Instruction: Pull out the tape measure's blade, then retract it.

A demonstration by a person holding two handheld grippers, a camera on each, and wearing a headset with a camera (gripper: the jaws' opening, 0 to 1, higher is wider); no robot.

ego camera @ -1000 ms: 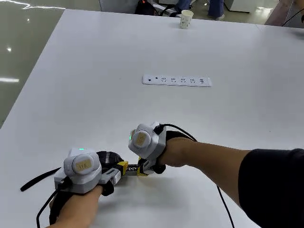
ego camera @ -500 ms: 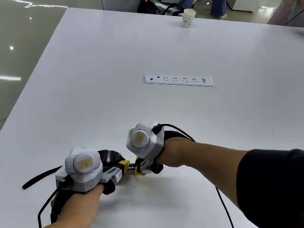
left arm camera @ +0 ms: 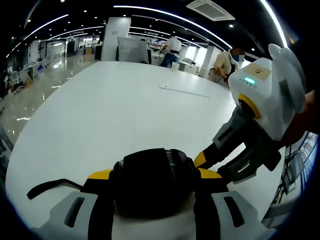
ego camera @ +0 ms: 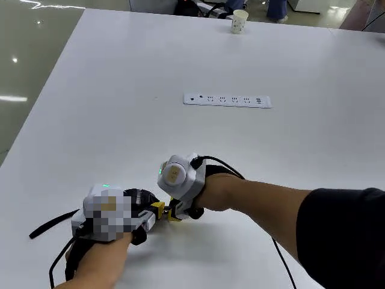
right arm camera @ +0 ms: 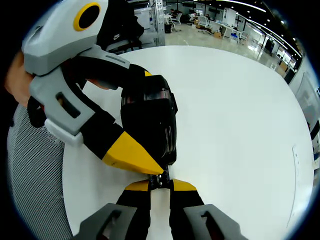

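Note:
A black tape measure [ego camera: 139,199] rests low over the white table, and my left gripper [ego camera: 149,208] is shut on its case. In the left gripper view the case [left arm camera: 152,182] sits between the yellow-tipped jaws of the left gripper [left arm camera: 152,172]. My right gripper [ego camera: 171,215] meets the case's mouth from the right. In the right gripper view the right gripper [right arm camera: 160,186] is shut on the blade's end hook [right arm camera: 160,179], right at the tape measure [right arm camera: 150,117]. Almost no blade shows. The left gripper's yellow finger [right arm camera: 131,151] presses the case's side.
A black wrist strap [ego camera: 51,224] trails left from the case. A white power strip [ego camera: 227,100] lies mid-table and a paper cup [ego camera: 239,22] stands near the far edge. The table edge [ego camera: 36,114] runs along the left. People stand beyond the table [left arm camera: 172,47].
My right gripper has edged left, closer to the tape measure's mouth, narrowing the gap between the two grippers. The left gripper has held still with the case.

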